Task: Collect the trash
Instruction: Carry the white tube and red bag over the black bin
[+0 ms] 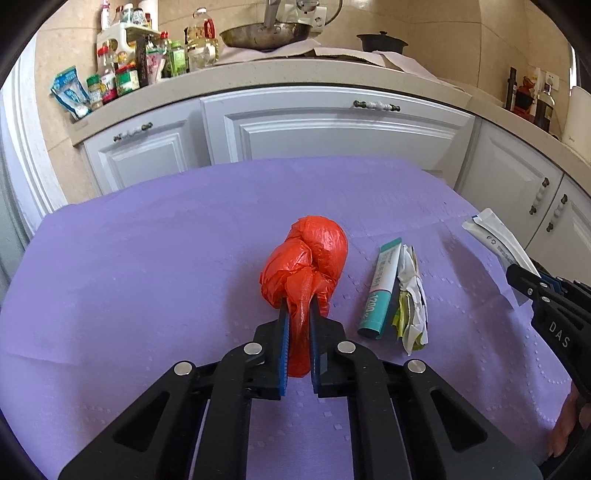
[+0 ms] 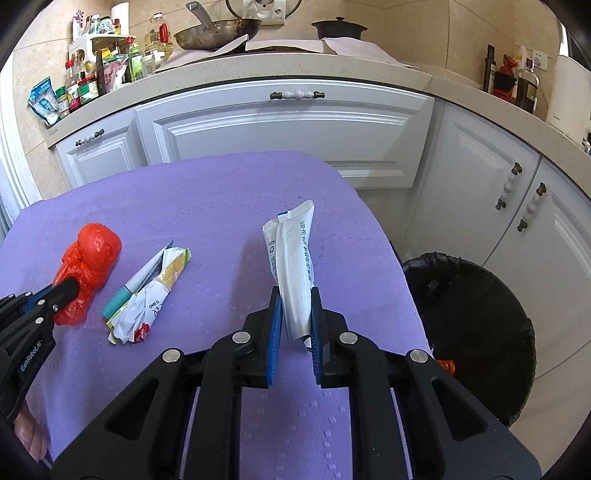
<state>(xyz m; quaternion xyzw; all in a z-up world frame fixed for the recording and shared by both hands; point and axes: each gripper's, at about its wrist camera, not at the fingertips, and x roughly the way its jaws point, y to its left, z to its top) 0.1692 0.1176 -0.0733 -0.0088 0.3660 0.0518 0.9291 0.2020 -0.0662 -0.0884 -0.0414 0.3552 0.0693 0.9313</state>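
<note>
My left gripper (image 1: 298, 310) is shut on a crumpled red plastic bag (image 1: 310, 254) on the purple tablecloth (image 1: 147, 258); it also shows in the right wrist view (image 2: 86, 258). My right gripper (image 2: 296, 299) is shut on a white tube (image 2: 293, 254) and holds it tilted up above the cloth; the tube also shows in the left wrist view (image 1: 495, 243). A teal and white tube (image 1: 380, 288) and a crumpled wrapper (image 1: 412, 295) lie side by side between the grippers; they also show in the right wrist view, tube (image 2: 136, 284), wrapper (image 2: 147, 302).
A black-lined trash bin (image 2: 476, 332) stands on the floor right of the table. White cabinets (image 1: 332, 129) and a counter with bottles (image 1: 118, 70), a wok (image 1: 266, 33) and a black pot (image 1: 382, 40) lie behind.
</note>
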